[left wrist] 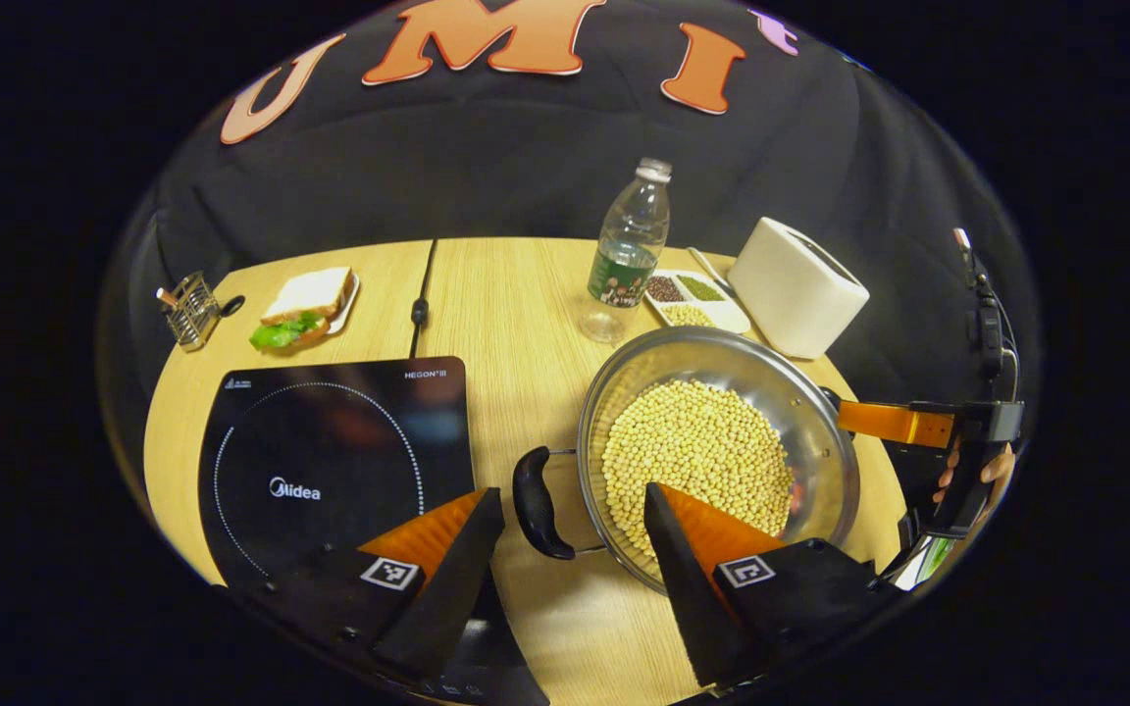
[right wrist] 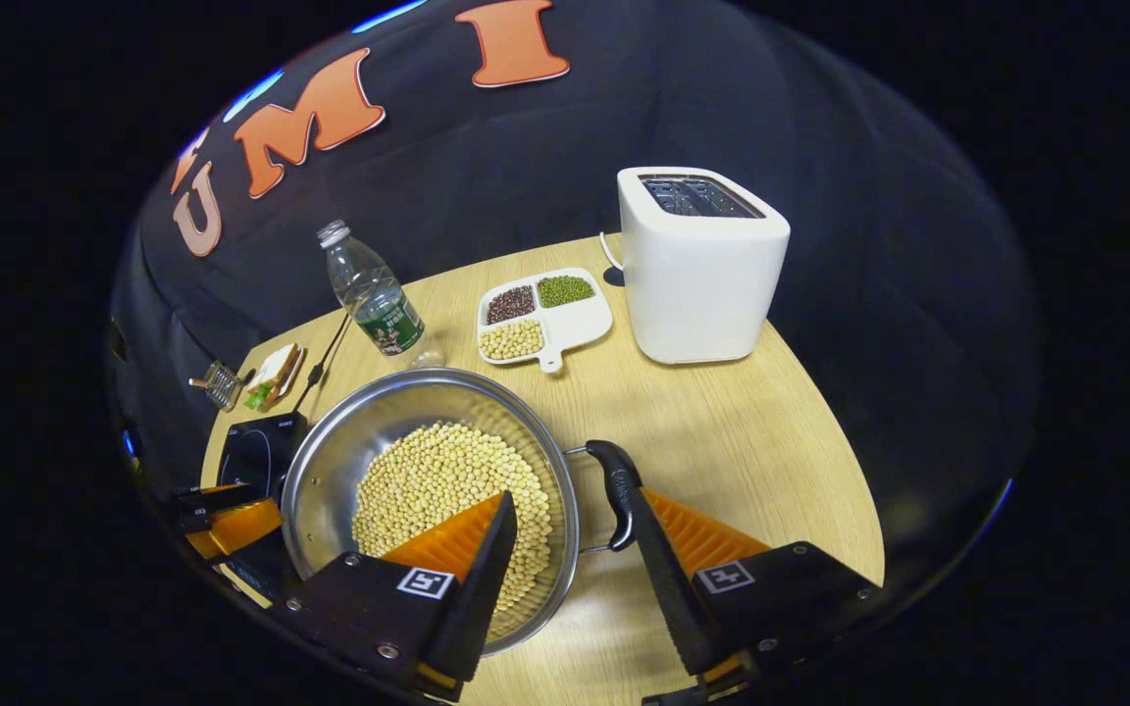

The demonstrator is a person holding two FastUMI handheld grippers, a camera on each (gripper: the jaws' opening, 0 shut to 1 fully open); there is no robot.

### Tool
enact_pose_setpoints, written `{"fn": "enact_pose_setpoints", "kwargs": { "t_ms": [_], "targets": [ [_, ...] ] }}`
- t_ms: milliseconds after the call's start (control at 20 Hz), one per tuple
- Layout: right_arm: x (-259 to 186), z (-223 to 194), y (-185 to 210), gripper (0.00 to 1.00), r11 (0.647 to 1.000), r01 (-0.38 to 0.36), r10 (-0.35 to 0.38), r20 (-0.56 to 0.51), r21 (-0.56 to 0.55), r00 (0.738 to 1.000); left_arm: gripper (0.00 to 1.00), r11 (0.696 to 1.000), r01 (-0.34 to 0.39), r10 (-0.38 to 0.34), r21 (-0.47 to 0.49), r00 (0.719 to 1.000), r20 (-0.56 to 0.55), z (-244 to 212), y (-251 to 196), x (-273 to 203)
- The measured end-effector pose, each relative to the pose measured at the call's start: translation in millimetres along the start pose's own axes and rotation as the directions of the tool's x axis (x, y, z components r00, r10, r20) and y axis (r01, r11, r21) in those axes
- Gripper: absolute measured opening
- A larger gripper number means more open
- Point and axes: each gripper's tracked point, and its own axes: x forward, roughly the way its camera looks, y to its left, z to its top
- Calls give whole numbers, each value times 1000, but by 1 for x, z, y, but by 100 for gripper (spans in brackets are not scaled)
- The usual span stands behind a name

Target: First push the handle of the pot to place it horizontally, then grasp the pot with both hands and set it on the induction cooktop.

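Tools first: the left tool [left wrist: 573, 505] has its fingers spread wide around the pot's near loop handle [left wrist: 536, 502], nothing clamped yet. Same on the other side, where the right tool [right wrist: 570, 520] sits with fingers apart, straddling the rim and the other handle [right wrist: 618, 492]. So the handles look lined up sideways already and the push step seems done, though the grab isn't. The pot [left wrist: 717, 456], full of soybeans [left wrist: 697, 461], sits on the desk [left wrist: 516, 304] just beside the induction cooktop [left wrist: 334, 461], not on it. Closing both tools, lifting and setting down are left.
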Motion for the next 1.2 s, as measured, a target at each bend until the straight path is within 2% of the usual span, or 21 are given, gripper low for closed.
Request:
{"fn": "enact_pose_setpoints", "kwargs": {
  "t_ms": [100,200,300,350,550,800,900,950,1200],
  "targets": [
    [3,0,-3,76,1000,15,-15,1,-15,1000,95,1000,-13,12,-15,999,-29,-5,3,15],
    [7,-4,-7,77,999,29,-29,-2,-44,1000,94,998,15,-19,-56,998,-60,-14,-7,24],
    [14,-9,-12,77,996,54,-55,-12,-75,998,93,997,-5,2,-71,999,-45,-11,-7,30],
    [16,-11,-12,77,995,64,-65,-12,-82,998,95,998,-3,1,-70,1000,-31,-9,-8,34],
    [29,-10,-22,78,988,118,-117,11,-101,993,93,999,17,-17,-39,1000,-9,-4,-22,47],
    [44,-14,-38,77,988,132,-133,-3,-76,991,93,999,-31,32,-42,999,23,3,-20,66],
    [51,-17,-33,76,991,122,-124,-17,-59,992,89,998,-57,58,-39,998,32,3,-16,71],
    [51,-17,-33,73,990,124,-125,-11,-66,992,89,997,-69,71,-34,997,33,2,-14,75],
    [51,-18,-34,71,989,119,-118,14,-87,993,82,987,-158,155,24,984,92,6,-7,87]
  ]
}}
